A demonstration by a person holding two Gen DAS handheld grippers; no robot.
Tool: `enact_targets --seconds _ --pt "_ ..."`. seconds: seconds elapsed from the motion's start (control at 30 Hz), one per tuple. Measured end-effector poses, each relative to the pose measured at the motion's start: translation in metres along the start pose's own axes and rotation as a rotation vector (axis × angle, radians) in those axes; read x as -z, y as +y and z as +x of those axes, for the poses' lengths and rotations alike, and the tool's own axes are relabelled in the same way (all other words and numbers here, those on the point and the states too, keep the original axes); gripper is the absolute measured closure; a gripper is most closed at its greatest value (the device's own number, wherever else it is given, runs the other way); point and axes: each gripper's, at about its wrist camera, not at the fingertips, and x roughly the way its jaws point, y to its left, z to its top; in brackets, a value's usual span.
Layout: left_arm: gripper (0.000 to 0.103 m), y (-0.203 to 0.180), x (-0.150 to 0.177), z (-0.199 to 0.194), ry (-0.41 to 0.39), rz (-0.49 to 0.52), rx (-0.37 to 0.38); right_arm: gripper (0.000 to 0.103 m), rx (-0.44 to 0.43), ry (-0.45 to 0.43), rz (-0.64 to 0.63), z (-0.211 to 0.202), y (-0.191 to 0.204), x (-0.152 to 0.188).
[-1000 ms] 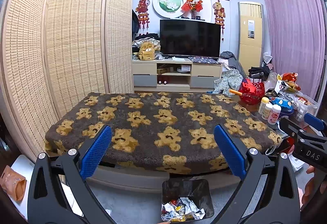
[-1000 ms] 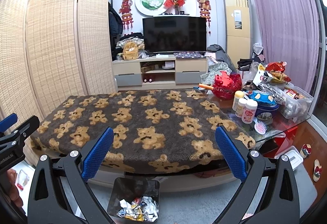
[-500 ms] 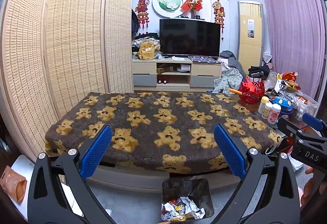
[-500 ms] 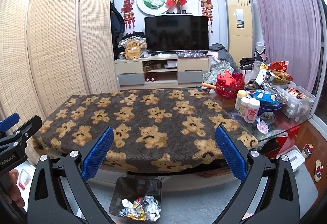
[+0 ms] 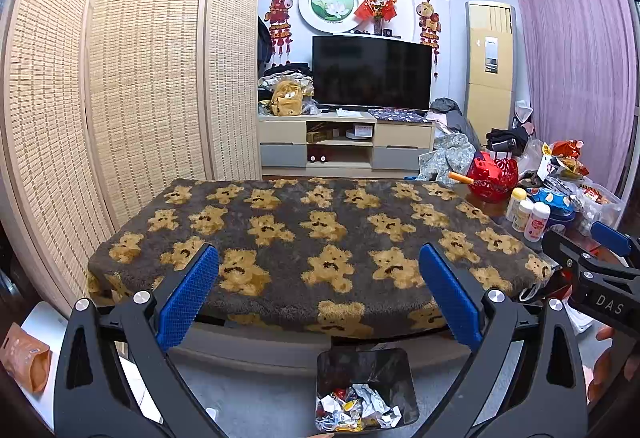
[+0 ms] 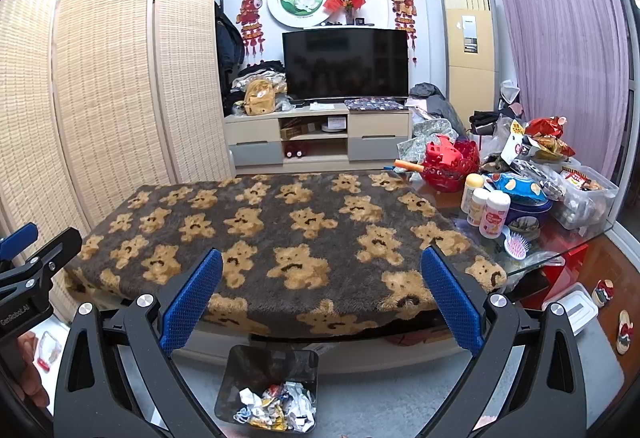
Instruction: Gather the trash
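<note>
A black trash bin [image 5: 365, 370] stands on the grey floor in front of the table and holds crumpled wrappers [image 5: 356, 408]. It also shows in the right wrist view [image 6: 272, 370], with its wrappers [image 6: 276, 406]. My left gripper [image 5: 318, 294] is open and empty, held above the bin and before the table's front edge. My right gripper [image 6: 320, 294] is open and empty, likewise above the bin. Each gripper shows at the edge of the other's view. The bear-print cover [image 5: 312, 234] on the table carries no loose trash that I can see.
Bottles [image 6: 486, 208], a red basket [image 6: 452, 162], a tin and snack bags crowd the table's right end. A woven folding screen [image 5: 120, 86] stands at left. A TV stand [image 5: 344, 142] is at the back. An orange packet [image 5: 28, 362] lies at lower left.
The right wrist view has shifted slightly, so the bin sits a little further right in it. The left gripper has barely moved. Both grippers stay open and empty.
</note>
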Motion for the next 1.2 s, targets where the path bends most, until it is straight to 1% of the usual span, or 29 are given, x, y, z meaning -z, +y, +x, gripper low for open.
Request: enact_targets --seconds 0.47,0.63,0.9,1.2 --pt "0.008 -0.0023 0.0017 -0.0017 0.008 0.004 0.010 0.003 0.001 -0.003 0.005 0.0005 -0.0006 0.0019" --pt "0.008 -0.0061 0.0011 -0.0039 0.000 0.018 -0.003 0.003 0.003 0.000 0.004 -0.0006 -0.0013 0.0016" --pt "0.008 -0.0087 -0.0029 -0.0071 -0.009 0.014 0.023 0.003 0.003 -0.001 0.003 -0.0012 -0.0015 0.0017" --pt "0.008 -0.0083 -0.0040 -0.0059 -0.008 0.012 0.025 0.003 -0.004 0.006 0.003 -0.0029 -0.0025 0.0023"
